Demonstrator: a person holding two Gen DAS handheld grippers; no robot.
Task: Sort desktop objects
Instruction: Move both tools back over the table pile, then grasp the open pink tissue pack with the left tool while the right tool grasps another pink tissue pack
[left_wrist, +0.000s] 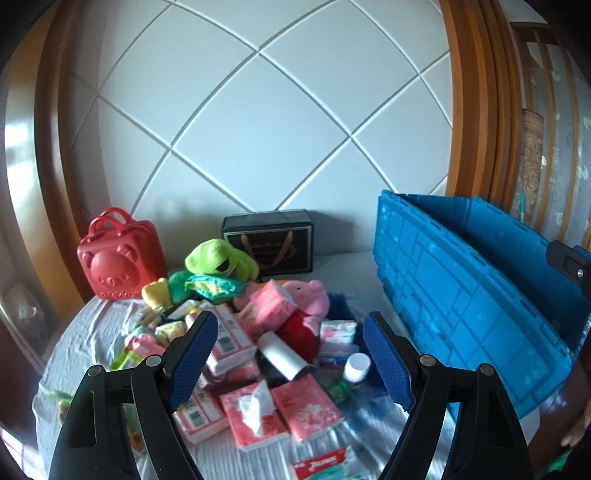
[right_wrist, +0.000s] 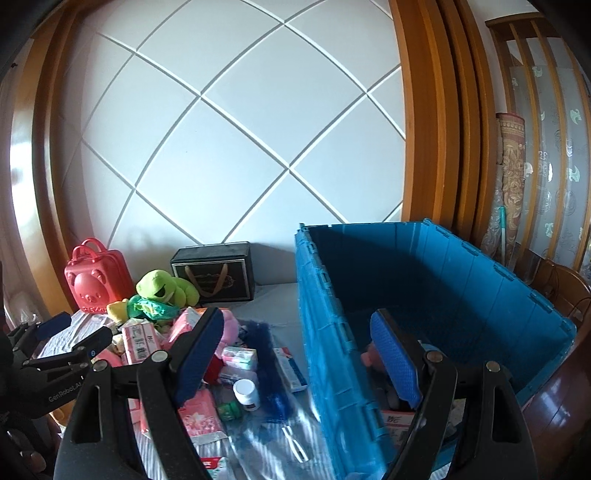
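Clearly, both tools are only on approach, so nothing is held. The left gripper (left_wrist: 291, 354) has its jaws wide apart and empty, and it points at the heap of things on the cloth-covered table (left_wrist: 92, 332): pink tissue packs (left_wrist: 255, 417), a pink pig plush (left_wrist: 303, 310), a green frog plush (left_wrist: 218, 258) and a white-capped bottle (left_wrist: 356, 365). They lie loose and mixed, probably because sorting has hardly started. The right gripper (right_wrist: 299, 354) is also wide open and empty, above the near wall of the blue crate (right_wrist: 325, 332). The crate stands just beside the heap, probably so that transfers are short. A few items already lie on its floor.
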